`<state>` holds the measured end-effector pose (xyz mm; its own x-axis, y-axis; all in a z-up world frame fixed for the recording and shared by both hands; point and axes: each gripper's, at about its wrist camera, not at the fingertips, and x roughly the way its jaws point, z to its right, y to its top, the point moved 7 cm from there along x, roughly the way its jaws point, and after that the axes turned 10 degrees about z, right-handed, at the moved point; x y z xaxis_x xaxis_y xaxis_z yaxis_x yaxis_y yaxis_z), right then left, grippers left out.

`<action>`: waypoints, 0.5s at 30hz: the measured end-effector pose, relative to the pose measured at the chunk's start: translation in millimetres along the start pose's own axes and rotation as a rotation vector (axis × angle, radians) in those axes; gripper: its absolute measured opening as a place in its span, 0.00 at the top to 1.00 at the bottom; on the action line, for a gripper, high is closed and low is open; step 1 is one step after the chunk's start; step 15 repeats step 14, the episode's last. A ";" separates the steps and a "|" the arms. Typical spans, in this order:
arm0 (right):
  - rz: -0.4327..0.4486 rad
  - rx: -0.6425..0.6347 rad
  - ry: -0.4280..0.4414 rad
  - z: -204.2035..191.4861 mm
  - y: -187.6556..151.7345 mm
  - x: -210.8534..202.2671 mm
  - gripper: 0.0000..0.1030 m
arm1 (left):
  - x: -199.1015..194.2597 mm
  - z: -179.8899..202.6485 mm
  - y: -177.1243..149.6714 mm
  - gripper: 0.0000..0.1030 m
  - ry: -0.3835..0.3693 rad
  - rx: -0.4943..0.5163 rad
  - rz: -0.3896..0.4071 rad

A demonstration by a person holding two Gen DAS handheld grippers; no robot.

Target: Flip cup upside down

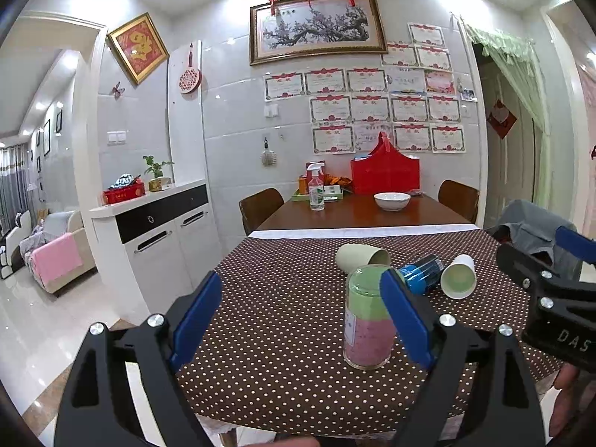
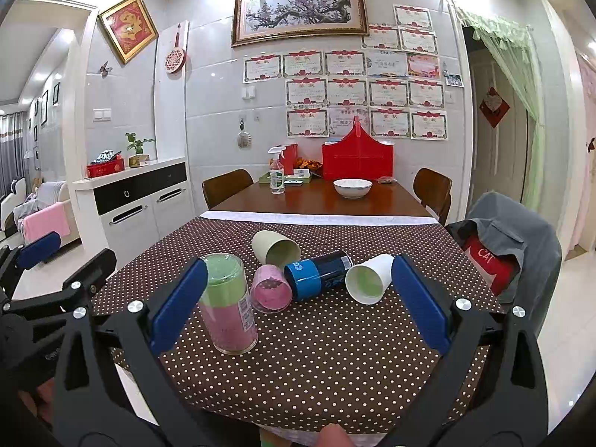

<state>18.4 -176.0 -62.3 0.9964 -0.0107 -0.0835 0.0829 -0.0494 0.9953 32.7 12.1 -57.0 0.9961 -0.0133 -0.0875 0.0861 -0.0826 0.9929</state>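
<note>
A clear cup with a green upper part and pink lower part stands mouth down on the dotted tablecloth; it also shows in the left wrist view. Behind it lie a pink cup, a beige cup, a blue-and-black cup and a white cup, all on their sides. My left gripper is open and empty, its right finger beside the standing cup. My right gripper is open and empty in front of the lying cups.
Beyond the cloth the wooden table holds a white bowl, a spray bottle and a red box. Chairs flank it. A grey jacket hangs on a chair at right. A white cabinet stands left.
</note>
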 end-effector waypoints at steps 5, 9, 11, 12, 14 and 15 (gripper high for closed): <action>-0.007 0.000 0.005 -3.0 -3.3 2.0 0.06 | 0.4 -0.8 -2.6 0.17 -0.012 -0.022 -0.004; -0.011 0.000 0.009 -5.8 -5.7 2.9 0.06 | 2.1 0.5 -5.7 0.17 -0.014 -0.021 -0.018; -0.013 0.000 0.009 -6.8 -6.5 3.7 0.06 | 3.3 0.7 -6.7 0.17 -0.009 -0.024 -0.027; -0.013 0.000 0.009 -5.9 -6.5 3.7 0.06 | 3.7 0.2 -7.1 0.17 -0.003 -0.023 -0.029; -0.014 0.001 0.009 -5.9 -6.6 3.8 0.06 | 4.0 0.1 -7.6 0.17 0.000 -0.022 -0.030; -0.014 0.001 0.009 -5.9 -6.6 3.8 0.06 | 4.0 0.1 -7.6 0.17 0.000 -0.022 -0.030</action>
